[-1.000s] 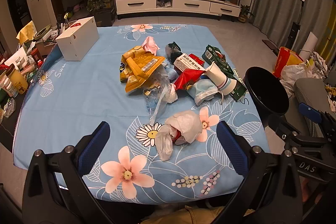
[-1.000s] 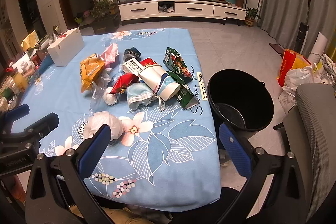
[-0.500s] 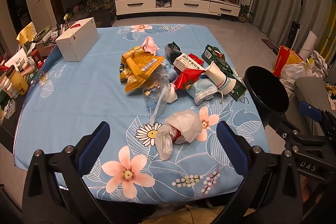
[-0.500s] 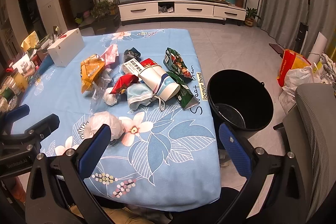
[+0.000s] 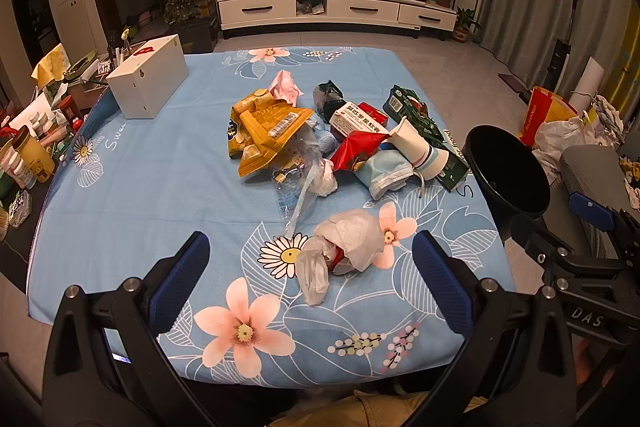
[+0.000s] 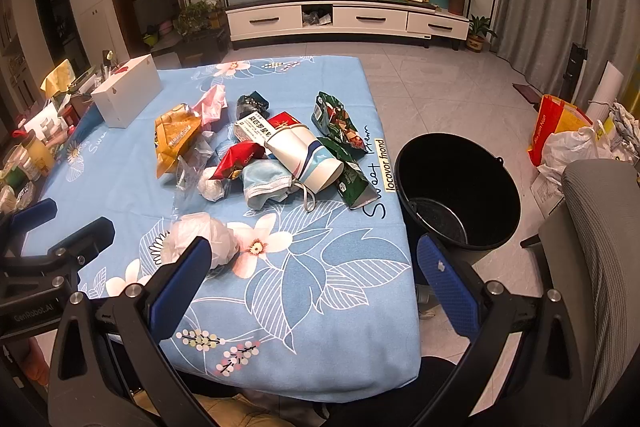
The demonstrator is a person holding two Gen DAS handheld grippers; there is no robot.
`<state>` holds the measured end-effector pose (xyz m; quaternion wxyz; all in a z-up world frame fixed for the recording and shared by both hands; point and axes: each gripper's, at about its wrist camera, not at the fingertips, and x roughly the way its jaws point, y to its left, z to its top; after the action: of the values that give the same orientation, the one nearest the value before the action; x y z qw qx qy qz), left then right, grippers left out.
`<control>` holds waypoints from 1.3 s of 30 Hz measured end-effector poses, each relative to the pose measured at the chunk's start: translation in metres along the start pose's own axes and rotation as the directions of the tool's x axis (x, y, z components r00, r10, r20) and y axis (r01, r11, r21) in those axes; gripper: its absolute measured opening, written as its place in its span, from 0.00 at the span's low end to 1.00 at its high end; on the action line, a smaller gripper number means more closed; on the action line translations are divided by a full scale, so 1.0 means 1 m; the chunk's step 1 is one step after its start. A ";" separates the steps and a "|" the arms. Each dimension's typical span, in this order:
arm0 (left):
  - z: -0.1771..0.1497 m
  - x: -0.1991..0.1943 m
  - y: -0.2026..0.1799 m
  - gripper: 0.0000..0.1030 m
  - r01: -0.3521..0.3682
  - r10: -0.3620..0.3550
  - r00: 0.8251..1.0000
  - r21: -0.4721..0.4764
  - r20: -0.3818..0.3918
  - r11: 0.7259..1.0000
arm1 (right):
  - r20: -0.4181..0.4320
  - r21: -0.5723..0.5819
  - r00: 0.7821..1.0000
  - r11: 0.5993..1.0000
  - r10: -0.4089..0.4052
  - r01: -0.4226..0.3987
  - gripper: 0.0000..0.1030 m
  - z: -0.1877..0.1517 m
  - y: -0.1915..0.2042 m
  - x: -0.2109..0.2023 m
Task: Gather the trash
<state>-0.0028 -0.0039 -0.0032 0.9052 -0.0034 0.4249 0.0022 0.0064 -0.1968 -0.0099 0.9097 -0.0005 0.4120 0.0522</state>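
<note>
A heap of trash lies mid-table on the blue floral cloth (image 5: pixel 132 195): a yellow snack bag (image 5: pixel 264 131), a paper cup (image 5: pixel 420 147), a blue face mask (image 5: pixel 384 171), a red wrapper (image 5: pixel 356 147) and a green packet (image 5: pixel 416 115). Nearer me sits a crumpled white plastic bag (image 5: pixel 348 243) (image 6: pixel 200 235). My left gripper (image 5: pixel 312 267) hangs open over the table's near edge, the white bag lying between and just beyond its fingertips. My right gripper (image 6: pixel 316 275) is open too, over the near right corner. A black bucket (image 6: pixel 460 187) (image 5: pixel 508 167) stands on the floor right of the table.
A white box (image 5: pixel 148 83) stands at the table's far left. Bottles and jars (image 5: pixel 32 155) crowd a side surface on the left. A grey chair (image 6: pixel 600 247) and bags (image 6: pixel 568 135) sit right of the bucket. A TV cabinet (image 6: pixel 344 19) lines the far wall.
</note>
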 end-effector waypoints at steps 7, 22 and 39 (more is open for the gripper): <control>0.000 0.000 0.000 0.98 0.000 0.000 1.000 0.001 0.000 1.000 | 0.000 -0.001 1.000 1.000 0.001 -0.001 0.97 0.000 -0.001 0.000; -0.002 -0.002 -0.001 0.98 0.000 0.000 1.000 0.005 -0.002 1.000 | 0.000 0.000 1.000 1.000 -0.001 0.001 0.97 -0.002 0.001 -0.001; -0.008 0.007 0.011 0.98 0.078 -0.078 0.997 -0.041 -0.015 0.996 | -0.014 0.019 0.998 0.998 0.054 -0.054 0.97 -0.005 -0.004 0.007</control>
<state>-0.0046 0.0073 -0.0133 0.9008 -0.0384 0.4319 -0.0246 0.0079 -0.2001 -0.0185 0.9049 0.0189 0.4188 0.0730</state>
